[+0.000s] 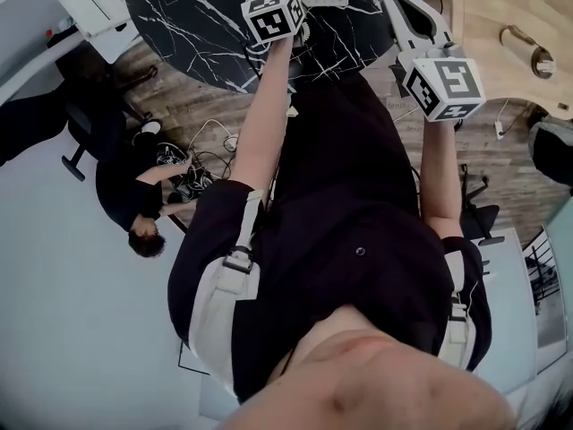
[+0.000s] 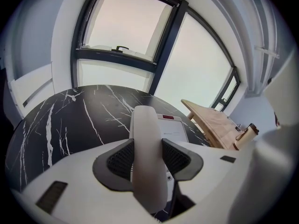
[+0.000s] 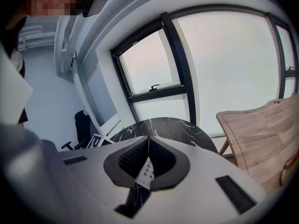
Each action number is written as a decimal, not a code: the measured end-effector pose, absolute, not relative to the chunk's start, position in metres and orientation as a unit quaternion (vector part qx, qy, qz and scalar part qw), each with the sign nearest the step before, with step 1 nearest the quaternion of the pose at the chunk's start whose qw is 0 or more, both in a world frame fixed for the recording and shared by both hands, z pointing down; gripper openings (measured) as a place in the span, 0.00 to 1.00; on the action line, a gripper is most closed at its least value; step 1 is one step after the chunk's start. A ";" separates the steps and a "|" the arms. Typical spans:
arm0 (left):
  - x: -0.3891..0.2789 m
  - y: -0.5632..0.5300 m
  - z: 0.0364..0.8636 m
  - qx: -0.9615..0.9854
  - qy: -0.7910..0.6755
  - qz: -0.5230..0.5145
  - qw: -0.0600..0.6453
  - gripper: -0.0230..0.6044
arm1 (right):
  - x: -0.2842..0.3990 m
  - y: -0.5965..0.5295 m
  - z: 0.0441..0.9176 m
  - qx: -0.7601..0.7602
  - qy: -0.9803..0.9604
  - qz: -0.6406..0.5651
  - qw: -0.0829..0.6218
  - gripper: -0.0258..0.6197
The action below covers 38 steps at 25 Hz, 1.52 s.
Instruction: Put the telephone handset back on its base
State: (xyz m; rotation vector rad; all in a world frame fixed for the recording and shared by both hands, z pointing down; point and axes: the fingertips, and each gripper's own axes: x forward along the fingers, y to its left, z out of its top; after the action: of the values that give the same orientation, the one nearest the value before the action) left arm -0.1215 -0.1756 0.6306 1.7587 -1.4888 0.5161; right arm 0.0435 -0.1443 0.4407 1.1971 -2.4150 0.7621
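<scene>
Far left: a person point(image 1: 134, 209) in dark clothes was down by a tangle of cables on the floor, well apart from the desk.
Desk: round and black with white veining point(image 2: 60, 125), and we held both tools over it.
Left tool point(image 2: 148, 160): clamped on the handset point(image 2: 144, 122), with the dark pads pressed to both its sides.
Handset: white, running lengthwise between the jaws above the desk, its far end in line with the base's left side. We couldn't tell whether it touched the base.
Base point(image 2: 174, 130): white, on the desk just beyond the left tool, with a small red strip near its far edge.
Right tool point(image 3: 148, 143): jaws closed tip to tip and holding nothing. We saw the base's keys through the gap beneath.
Far right: a wooden desk point(image 3: 261, 134) stood beside the black one.
</scene>
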 end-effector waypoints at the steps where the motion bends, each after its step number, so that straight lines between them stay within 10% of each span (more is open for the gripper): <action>1: -0.121 -0.176 0.632 0.688 -0.584 0.204 0.380 0.35 | 0.045 -0.145 0.442 0.421 -0.849 0.269 0.170 0.09; 38: -0.107 -0.168 0.648 0.695 -0.577 0.273 0.330 0.49 | 0.059 -0.137 0.444 0.426 -0.846 0.278 0.162 0.09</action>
State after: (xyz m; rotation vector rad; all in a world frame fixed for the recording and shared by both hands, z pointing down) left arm -0.1067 -0.1682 0.6481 1.8175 -1.5102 0.7144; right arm 0.0587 -0.1375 0.4442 1.2157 -2.4134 0.7939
